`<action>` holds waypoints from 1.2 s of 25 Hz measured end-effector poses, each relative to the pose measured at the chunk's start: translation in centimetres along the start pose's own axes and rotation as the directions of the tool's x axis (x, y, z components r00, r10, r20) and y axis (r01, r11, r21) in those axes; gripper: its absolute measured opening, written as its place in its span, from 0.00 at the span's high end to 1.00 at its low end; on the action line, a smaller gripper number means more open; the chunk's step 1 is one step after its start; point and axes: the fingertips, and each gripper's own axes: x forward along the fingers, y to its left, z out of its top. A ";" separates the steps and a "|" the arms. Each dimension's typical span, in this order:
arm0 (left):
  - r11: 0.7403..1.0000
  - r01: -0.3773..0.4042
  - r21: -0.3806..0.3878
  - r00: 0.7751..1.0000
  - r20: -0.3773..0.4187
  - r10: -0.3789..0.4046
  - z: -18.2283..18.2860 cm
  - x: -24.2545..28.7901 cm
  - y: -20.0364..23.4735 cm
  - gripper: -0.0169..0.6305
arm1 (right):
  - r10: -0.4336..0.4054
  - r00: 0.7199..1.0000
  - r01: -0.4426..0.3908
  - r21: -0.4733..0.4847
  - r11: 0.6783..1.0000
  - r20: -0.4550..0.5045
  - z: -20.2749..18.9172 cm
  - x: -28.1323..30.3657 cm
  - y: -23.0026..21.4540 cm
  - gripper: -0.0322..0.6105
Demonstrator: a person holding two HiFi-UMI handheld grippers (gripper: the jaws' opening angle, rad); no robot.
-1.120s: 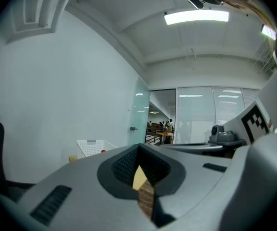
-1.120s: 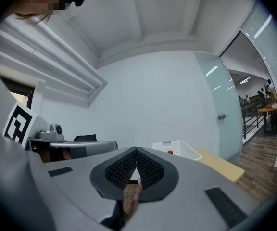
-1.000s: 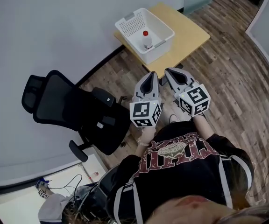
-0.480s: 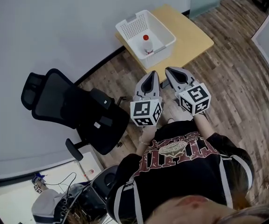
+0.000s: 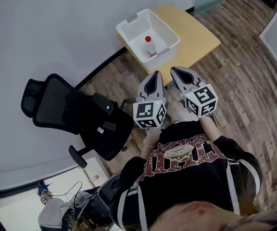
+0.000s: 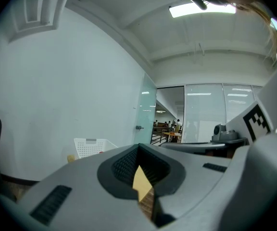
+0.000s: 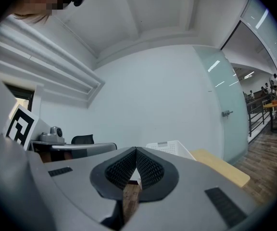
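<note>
Both grippers are held side by side in front of the person's chest, above the wood floor. My left gripper [image 5: 154, 74] [image 6: 138, 146] has its jaws closed tip to tip, with nothing between them. Beside it, my right gripper [image 5: 175, 70] [image 7: 136, 149] is shut and empty too. Both point toward a small wooden table [image 5: 198, 32] [image 7: 223, 168] a short way ahead. On it stands a white perforated basket [image 5: 129, 26] [image 6: 90, 146] [image 7: 170, 148] holding a small bottle [image 5: 149, 45] with a red cap. Neither gripper touches anything.
A black office chair [image 5: 71, 110] [image 7: 83, 138] stands to the left against the pale wall. Beyond the table are a frosted glass door [image 6: 145, 114] and glass partitions. Cables and a bag [image 5: 52, 211] lie at the lower left.
Both grippers stayed shut and side by side. The views drifted slightly, with the basket and table shifting a little in the head view.
</note>
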 end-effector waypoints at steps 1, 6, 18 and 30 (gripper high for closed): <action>1.000 0.001 -0.002 1.000 0.000 -0.001 0.0 0.3 0.3 0.90 | -0.001 1.000 0.001 0.000 1.000 0.000 0.0 0.4 -0.1 0.92; 1.000 0.014 -0.002 1.000 -0.002 -0.014 0.4 2.0 2.0 0.90 | -0.012 1.000 0.012 0.002 1.000 -0.004 0.1 2.5 -0.8 0.92; 0.997 0.081 -0.008 0.997 -0.012 -0.081 1.7 7.6 6.7 0.90 | -0.053 0.999 0.053 -0.008 0.999 -0.005 1.2 9.6 -3.2 0.92; 0.994 0.106 -0.036 0.993 -0.048 -0.108 1.5 11.2 11.8 0.90 | -0.093 0.995 0.093 0.002 0.996 -0.045 0.6 15.3 -5.2 0.92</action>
